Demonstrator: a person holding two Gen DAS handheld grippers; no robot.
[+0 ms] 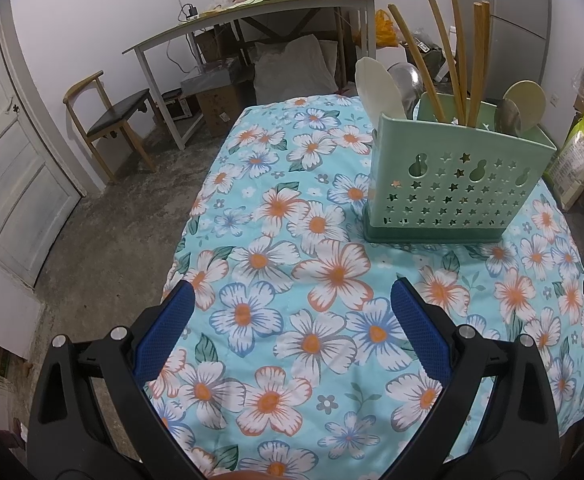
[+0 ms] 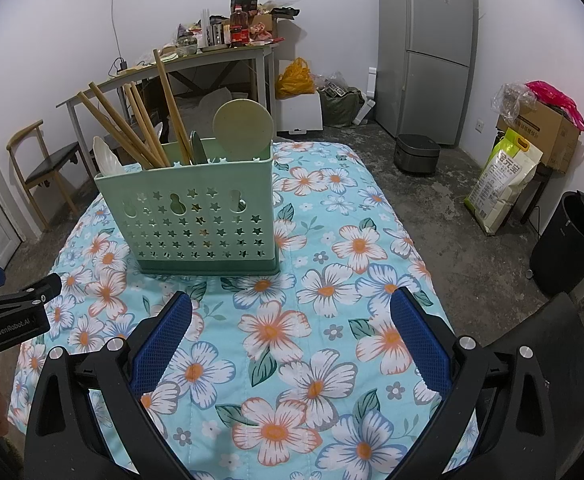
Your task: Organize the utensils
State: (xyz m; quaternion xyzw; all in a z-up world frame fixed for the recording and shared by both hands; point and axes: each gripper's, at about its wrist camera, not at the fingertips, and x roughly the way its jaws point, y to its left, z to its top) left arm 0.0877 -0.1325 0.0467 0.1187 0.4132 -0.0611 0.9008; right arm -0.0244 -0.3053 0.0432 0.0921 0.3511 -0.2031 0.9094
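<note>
A green utensil holder (image 1: 452, 184) with star holes stands upright on the floral tablecloth (image 1: 292, 264); it also shows in the right wrist view (image 2: 200, 216). It holds several wooden chopsticks (image 1: 458, 56) (image 2: 140, 128), a white spoon (image 1: 378, 88) (image 2: 106, 156), a round beige spoon (image 1: 526, 98) (image 2: 243, 126) and a metal spoon (image 1: 506, 116). My left gripper (image 1: 292, 300) is open and empty, nearer than the holder and to its left. My right gripper (image 2: 292, 304) is open and empty, just in front of the holder. The left gripper shows at the left edge of the right wrist view (image 2: 8, 300).
A wooden chair (image 1: 108, 120) and a cluttered white side table (image 1: 260, 16) stand behind the table. A grey fridge (image 2: 428, 48), a rice cooker (image 2: 416, 154), a rice bag (image 2: 504, 180), a cardboard box (image 2: 544, 128) and a black bin (image 2: 572, 244) are on the right.
</note>
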